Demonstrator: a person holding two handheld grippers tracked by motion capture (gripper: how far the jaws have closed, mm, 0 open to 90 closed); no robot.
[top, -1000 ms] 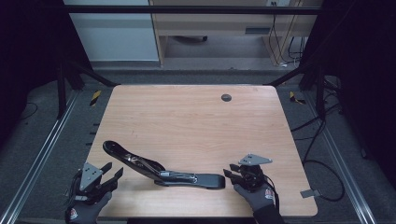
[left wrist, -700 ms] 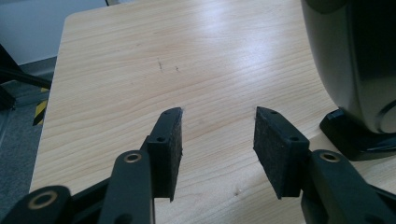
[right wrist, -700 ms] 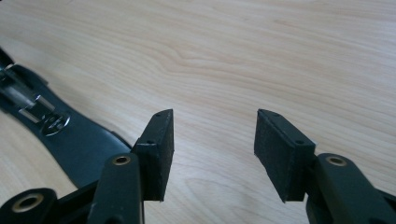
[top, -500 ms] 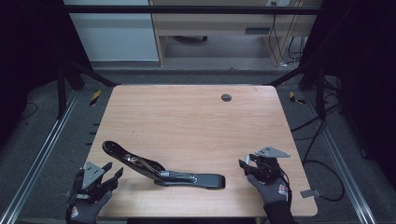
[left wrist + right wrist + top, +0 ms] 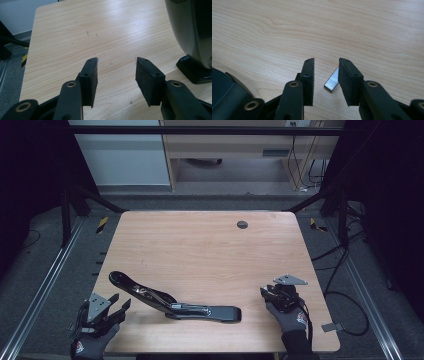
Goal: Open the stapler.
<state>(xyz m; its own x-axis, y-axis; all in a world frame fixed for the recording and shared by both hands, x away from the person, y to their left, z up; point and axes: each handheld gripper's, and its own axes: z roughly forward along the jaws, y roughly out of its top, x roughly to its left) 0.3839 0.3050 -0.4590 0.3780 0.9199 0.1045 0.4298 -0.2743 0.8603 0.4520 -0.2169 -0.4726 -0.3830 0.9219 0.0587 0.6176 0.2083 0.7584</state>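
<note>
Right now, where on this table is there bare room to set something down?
The far half of the table is bare, apart from the small round hole. The near edge is crowded: the opened stapler lies there, with the staple strip at the right claw.

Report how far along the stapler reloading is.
Done: the stapler lies opened on the table, its top arm swung up. In hand: the right gripper has just been closing, a strip of staples between its fingers, not visibly clamped. The left gripper waits open beside the stapler. Left: lifting the strip, loading it, closing the stapler.
</note>
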